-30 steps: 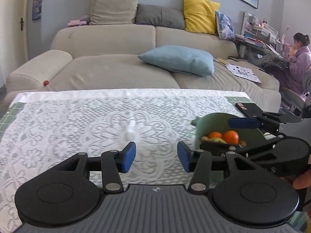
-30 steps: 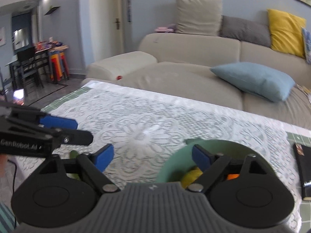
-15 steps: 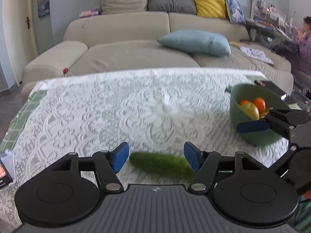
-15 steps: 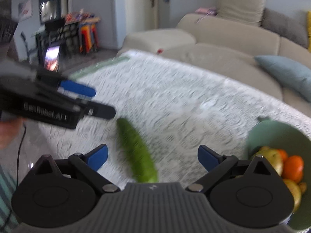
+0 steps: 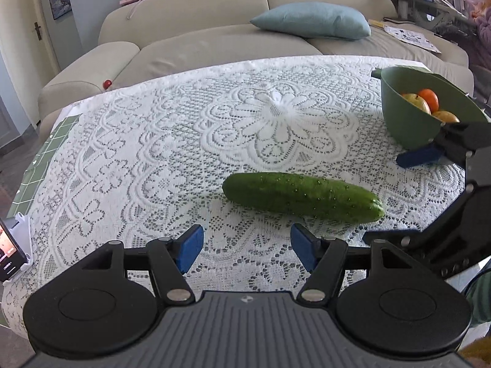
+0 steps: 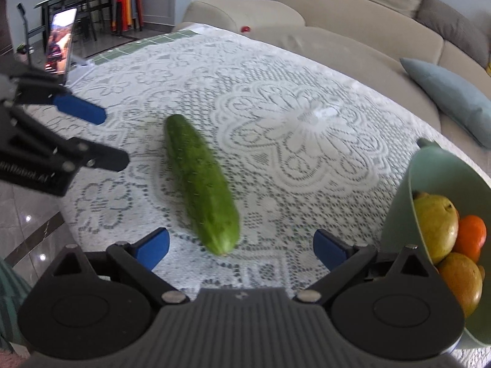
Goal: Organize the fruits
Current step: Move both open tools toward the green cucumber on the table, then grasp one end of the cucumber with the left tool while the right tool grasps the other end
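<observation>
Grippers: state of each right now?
Left tool: open, empty, short of the cucumber.
Right tool: wide open, holding nothing, cucumber tip between its fingers.

left gripper (image 5: 246,247): black linkage arms, blue pads, silver screws, two round black discs behind, ribbed grey housing between them
right gripper (image 6: 241,249): same build, blue pads, silver pivots
marking: white lettering on the left gripper's black side, blurry
sleeve (image 6: 9,294): teal striped, behind the left disc

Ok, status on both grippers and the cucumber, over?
Left gripper open, empty; right gripper open, empty, just widened. Cucumber flat on lace cloth, untouched. Green bowl beside, nothing blocking.
</observation>
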The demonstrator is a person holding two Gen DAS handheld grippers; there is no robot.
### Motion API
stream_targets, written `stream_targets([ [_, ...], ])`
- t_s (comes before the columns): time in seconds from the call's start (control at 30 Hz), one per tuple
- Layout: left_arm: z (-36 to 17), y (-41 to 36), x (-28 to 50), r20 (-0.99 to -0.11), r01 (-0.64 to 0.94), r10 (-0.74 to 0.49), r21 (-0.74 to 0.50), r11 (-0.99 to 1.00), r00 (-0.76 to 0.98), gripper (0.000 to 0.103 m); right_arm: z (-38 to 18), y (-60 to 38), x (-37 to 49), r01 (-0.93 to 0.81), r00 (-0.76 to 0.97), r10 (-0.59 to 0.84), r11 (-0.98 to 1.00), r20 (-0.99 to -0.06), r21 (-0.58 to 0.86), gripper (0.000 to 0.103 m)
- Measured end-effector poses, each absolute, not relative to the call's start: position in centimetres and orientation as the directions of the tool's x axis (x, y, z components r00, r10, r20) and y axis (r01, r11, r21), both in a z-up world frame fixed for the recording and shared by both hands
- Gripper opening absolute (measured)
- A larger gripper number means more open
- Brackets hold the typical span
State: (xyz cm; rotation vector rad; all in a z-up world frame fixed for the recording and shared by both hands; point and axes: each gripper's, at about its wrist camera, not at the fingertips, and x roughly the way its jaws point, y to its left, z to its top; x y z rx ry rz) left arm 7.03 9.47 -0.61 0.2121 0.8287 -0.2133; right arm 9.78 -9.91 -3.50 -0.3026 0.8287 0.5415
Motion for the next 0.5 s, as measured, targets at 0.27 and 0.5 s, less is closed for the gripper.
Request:
stream_targets([
  [0.27,-0.8,9.0,7.4,-0.732,0.293,-0.137,0.089,0.952,0.668,0.076,-3.8,-10.4,10.1,-0.545,0.553,0.320,0.837,-0.769,-0.043,0.098],
  [0.5,-1.0,9.2,8.0,-0.730,0.281,-0.135,0.081,0.956,0.670,0.076,-2.8,-9.8,10.2,-0.511,0.628,0.297,0.855,-0.720,-0.093,0.093],
])
